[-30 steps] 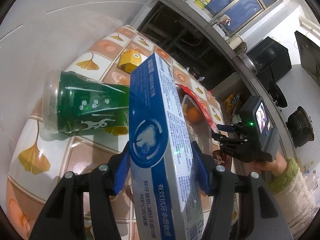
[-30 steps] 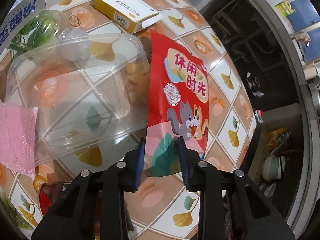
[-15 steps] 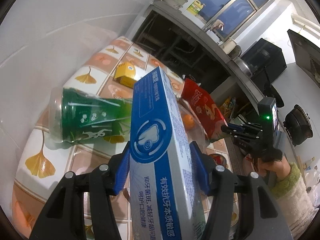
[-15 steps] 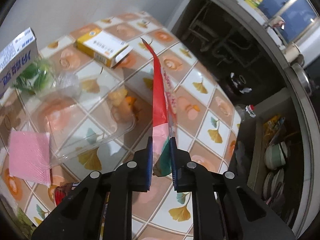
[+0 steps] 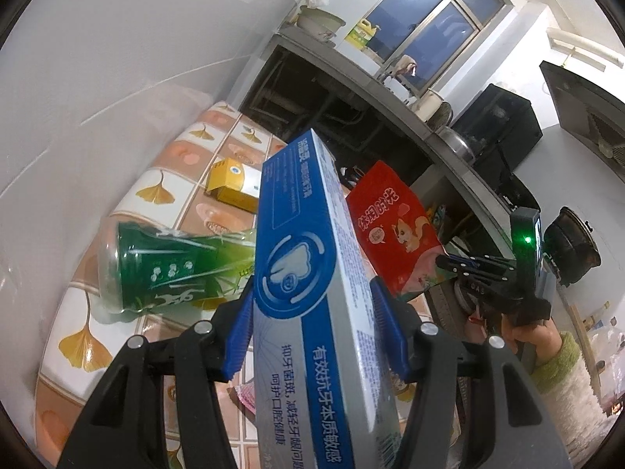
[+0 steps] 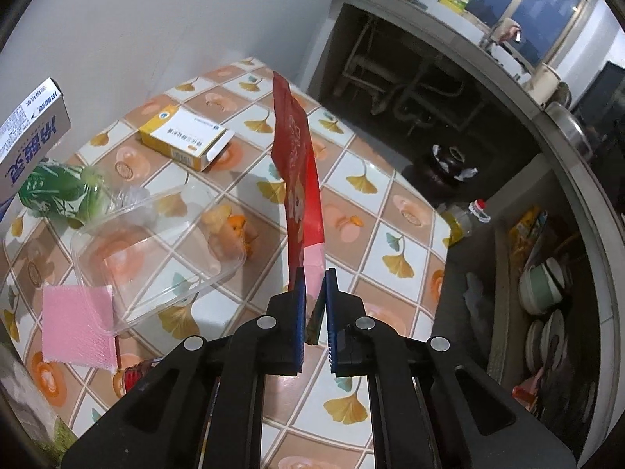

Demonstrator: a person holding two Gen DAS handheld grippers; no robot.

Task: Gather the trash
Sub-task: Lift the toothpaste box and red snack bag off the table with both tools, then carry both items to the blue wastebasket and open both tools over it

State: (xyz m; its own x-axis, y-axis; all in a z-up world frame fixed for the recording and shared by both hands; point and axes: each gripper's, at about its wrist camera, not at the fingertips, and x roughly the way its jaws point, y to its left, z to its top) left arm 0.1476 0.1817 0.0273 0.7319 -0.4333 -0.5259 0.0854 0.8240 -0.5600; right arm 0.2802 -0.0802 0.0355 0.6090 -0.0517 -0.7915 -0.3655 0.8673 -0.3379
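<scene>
Right claw (image 6: pixel 312 293) has just been closing, pinching the red snack bag (image 6: pixel 299 179) by its bottom edge, bag upright above it, off the counter (image 6: pixel 375 211). Left claw (image 5: pixel 312 332) clamps the toothpaste box (image 5: pixel 308 293). Keep both grips firm, lift clear of the clear tray (image 6: pixel 156 250) to its left.

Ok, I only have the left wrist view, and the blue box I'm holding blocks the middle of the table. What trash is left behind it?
Observer: Behind the blue box lies a clear plastic container, with orange scraps showing through it.
Operator: Anything beside it?
Observer: A pink sheet at its near corner.
Operator: And the yellow box?
Observer: The yellow box lies flat, its end flap hanging open.
</scene>
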